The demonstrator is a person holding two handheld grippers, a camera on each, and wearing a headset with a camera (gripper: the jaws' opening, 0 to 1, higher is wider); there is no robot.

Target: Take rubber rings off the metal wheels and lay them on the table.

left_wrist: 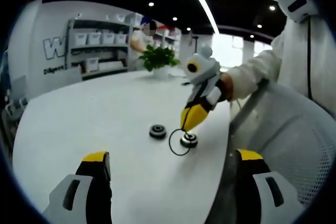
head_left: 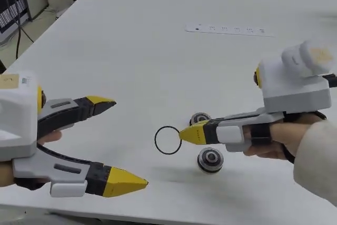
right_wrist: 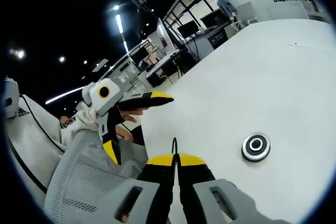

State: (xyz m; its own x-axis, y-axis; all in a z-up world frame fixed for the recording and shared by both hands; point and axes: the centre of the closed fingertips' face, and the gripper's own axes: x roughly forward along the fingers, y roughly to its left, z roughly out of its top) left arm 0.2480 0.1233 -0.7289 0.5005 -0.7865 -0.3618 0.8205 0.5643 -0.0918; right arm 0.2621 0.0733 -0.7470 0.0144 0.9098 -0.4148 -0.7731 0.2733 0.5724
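Nearest the lens, left gripper (head_left: 118, 142) sits low at the table's near edge, jaws spread wide w/ nothing btw them. Idle for now.

White table (head_left: 158, 51) stretches away bare ahead, so there's plenty of free top.

Over to the right gripper (head_left: 184, 134), reaching in from the person's right side. Its yellow tips are pinched tight together on the rim of the rubber ring (head_left: 155, 139).

Two metal wheels flank those jaws. In the head view the near wheel (head_left: 210, 159) sits just beside them on the person's side. The far wheel (head_left: 200, 118) is half hidden behind them.

Smallest item, and the key one, is the ring. It's a thin black loop sticking out ahead of the tips twd the left gripper, clear of both wheels. The right gripper view catches it edge-on, a thin line rising straight off the closed tips. The left gripper view shows it hanging down from them, low by the near wheel. Can't tell if its bottom edge touches the table yet.

Judgement: ring looks freed from its wheel, and the bare top lies directly under and beyond the loop. So the lay-down is prob. the right gripper's job: lower, tip the loop flat, release. The left gripper is well apart.
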